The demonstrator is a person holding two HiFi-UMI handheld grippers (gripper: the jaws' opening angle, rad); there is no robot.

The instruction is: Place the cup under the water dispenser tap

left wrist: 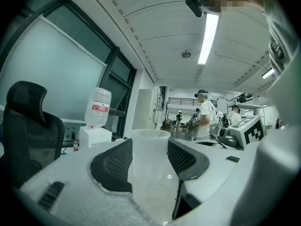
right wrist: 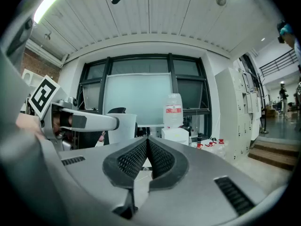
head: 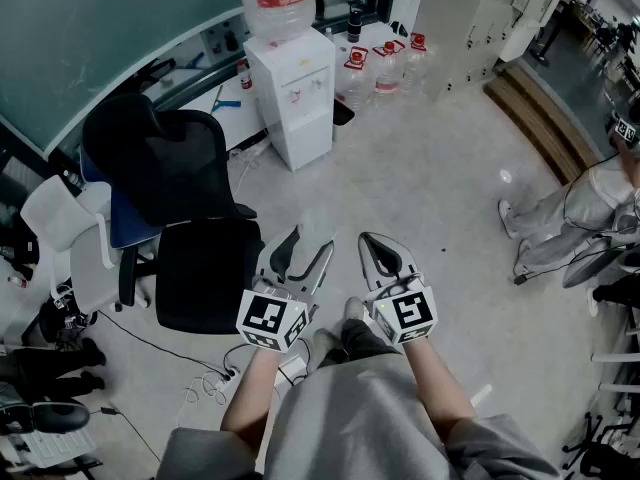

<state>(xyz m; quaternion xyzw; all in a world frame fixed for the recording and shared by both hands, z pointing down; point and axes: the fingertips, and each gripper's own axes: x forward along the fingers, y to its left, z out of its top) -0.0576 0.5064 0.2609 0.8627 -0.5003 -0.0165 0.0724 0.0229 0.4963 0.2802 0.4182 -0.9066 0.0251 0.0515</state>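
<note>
Head view: the left gripper [head: 303, 251] carries a clear plastic cup [head: 315, 226] upright between its fingers [head: 285, 253]. The right gripper [head: 378, 244] beside it is closed and empty. The water dispenser [head: 295, 98] stands well ahead of both sets of fingertips (across the floor [head: 420, 178]).

Left gripper view: both pads [left wrist: 117, 161] press the cup's sides, jaws wide apart — the dispenser shows beyond the left finger.

Right gripper view: the pads meet with nothing between them. The dispenser is just right of the tips — the cup off to their left.

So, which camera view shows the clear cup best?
The left gripper view: the cup stands upright, close and whole, held by the left gripper. The right gripper view shows it small, from the side. The head view shows only a faint, see-through shape from above.
</note>
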